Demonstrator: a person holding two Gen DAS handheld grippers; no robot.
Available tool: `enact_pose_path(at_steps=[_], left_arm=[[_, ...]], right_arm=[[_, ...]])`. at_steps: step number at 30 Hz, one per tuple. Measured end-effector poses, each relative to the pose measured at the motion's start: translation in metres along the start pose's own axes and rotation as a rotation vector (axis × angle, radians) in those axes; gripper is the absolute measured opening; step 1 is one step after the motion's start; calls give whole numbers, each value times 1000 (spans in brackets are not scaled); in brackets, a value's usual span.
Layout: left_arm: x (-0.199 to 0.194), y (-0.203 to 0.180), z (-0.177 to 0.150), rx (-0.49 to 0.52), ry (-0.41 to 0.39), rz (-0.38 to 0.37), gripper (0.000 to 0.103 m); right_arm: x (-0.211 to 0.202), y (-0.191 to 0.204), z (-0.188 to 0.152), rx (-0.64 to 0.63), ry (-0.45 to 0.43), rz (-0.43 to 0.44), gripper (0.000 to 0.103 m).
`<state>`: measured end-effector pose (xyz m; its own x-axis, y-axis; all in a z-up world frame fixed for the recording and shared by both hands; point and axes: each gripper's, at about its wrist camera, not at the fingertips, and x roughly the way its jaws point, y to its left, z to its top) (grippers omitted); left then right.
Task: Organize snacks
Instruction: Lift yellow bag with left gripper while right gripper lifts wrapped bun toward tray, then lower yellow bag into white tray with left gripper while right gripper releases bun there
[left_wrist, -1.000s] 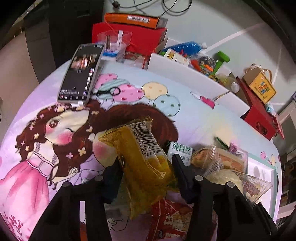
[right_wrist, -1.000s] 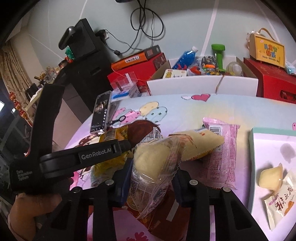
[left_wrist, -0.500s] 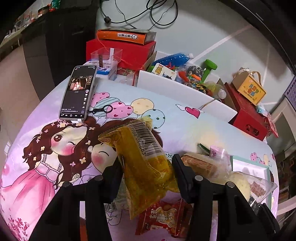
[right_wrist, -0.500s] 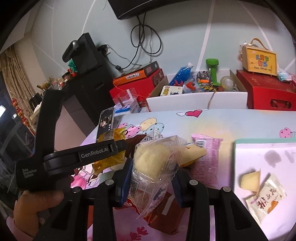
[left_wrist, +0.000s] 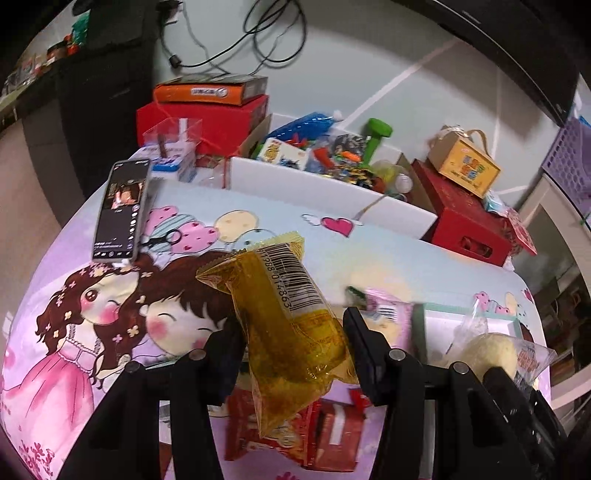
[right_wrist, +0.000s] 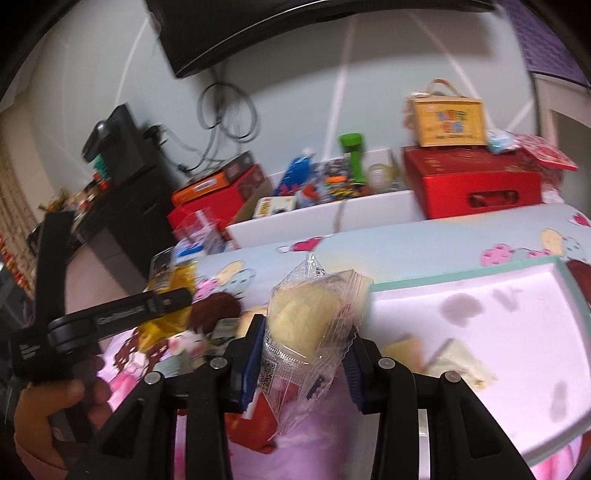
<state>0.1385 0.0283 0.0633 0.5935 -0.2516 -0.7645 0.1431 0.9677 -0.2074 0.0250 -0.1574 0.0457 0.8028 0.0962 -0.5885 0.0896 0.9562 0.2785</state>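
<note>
A: What does the left gripper hold?
B: It pinches a yellow snack bag, lifted above the cartoon tablecloth.
A: And the right gripper?
B: It pinches a clear-wrapped bun just beside the tray.

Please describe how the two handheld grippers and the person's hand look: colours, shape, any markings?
Both the left gripper and the right gripper are matte black plastic, with angular linkage arms joined by round silver pins. The right gripper's fingers carry blue pads. The left gripper's body bears pale lettering, blurred here. The person's left hand is bare; a pink cuff edge shows.
</note>
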Motion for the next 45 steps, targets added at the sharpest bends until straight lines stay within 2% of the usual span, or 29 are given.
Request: enact_pose_path(at_steps=[16, 25, 36, 45], left_arm=[[-5, -88, -12, 183, -2, -98, 54], [-1, -140, -29, 293, 22, -169, 54], [24, -205, -56, 438, 101, -213, 54], [42, -237, -54, 490, 85, -228, 54]], right_arm=[[-62, -112, 12, 190, -114, -220, 42], [-89, -162, 8, 300, -162, -300, 42], [-90, -198, 2, 371, -152, -315, 42], [-69, -209, 0, 368, -117, -305, 42]])
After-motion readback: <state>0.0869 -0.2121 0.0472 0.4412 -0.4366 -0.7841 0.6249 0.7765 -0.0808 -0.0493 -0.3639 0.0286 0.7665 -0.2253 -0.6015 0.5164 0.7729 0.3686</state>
